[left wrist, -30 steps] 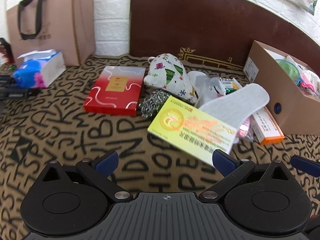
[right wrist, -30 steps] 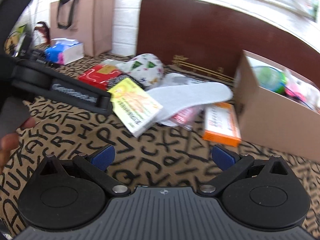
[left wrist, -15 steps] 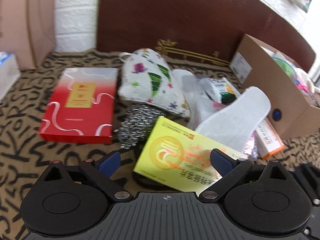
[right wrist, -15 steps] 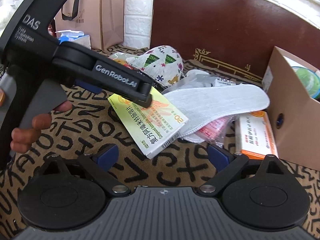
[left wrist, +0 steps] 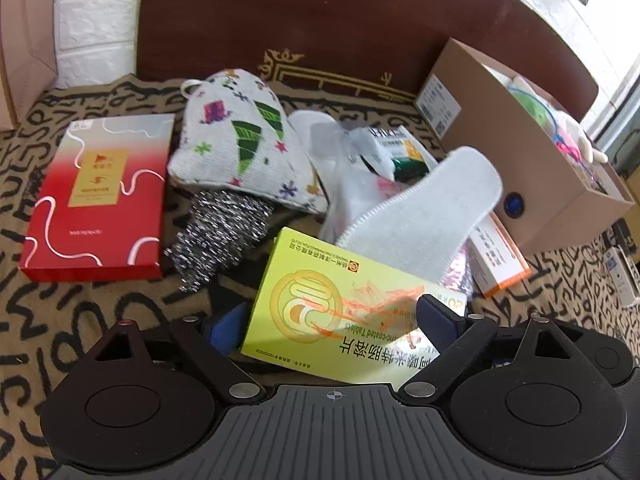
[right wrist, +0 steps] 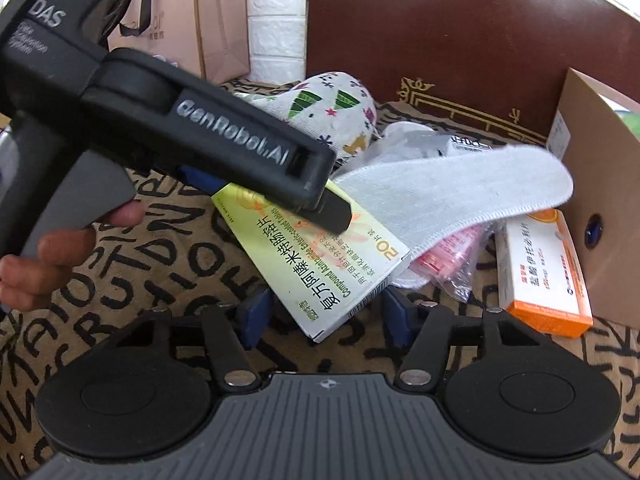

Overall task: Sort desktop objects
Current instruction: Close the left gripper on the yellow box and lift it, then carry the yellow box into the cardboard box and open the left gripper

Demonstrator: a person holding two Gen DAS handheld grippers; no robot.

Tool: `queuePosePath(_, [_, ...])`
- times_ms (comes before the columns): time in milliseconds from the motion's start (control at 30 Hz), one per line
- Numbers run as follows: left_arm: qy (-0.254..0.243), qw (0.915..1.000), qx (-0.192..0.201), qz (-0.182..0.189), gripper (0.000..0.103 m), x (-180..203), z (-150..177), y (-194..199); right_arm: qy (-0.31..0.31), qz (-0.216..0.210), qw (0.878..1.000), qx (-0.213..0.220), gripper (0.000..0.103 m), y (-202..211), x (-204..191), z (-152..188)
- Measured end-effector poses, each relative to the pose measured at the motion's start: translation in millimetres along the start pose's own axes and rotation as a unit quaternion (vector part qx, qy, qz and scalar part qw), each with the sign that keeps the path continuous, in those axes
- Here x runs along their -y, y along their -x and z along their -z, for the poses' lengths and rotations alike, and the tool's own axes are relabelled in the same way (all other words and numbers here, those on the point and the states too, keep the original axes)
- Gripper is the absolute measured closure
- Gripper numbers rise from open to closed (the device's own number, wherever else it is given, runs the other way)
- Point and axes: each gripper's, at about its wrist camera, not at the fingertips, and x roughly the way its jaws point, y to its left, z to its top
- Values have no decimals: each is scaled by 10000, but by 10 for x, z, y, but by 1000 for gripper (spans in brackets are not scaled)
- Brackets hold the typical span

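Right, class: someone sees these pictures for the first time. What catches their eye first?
The yellow-green medicine box, front and centre, between the open left gripper's fingers. A white insole lies tilted across its far end, and a red box sits to the left on the letter-patterned cloth.

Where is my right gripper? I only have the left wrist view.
Observer: The right gripper is open and low over the cloth, with the near corner of the yellow box between its fingers.
Operator: So both grippers are at that box?
Observer: Yes. From the right wrist, the left gripper reaches in from the side, with one finger lying across the box's top.
Operator: The insole hides the orange box from me. Is it free?
Observer: Mostly. The orange box lies flat beside the cardboard box. The insole overhangs only its far end.
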Motion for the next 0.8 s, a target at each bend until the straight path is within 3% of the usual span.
queuePosePath(67, [40,10000,-44,-46,8,39,-2,-27,-13,6,10000,-5,38,18,12,6])
queuePosePath(233, [-357,9991,-85,-221,16,289,23,12,-95,80,9999,33,41,98,55,52])
queuePosePath(467, [-774,9969,-91,-129,22,836,106,93,-449,229,9986,158,42,500,319,255])
queuePosePath(800, [-1463,9875,537,224,24,1964,-31,465,-717,801,9900,916,42,1493,777,437])
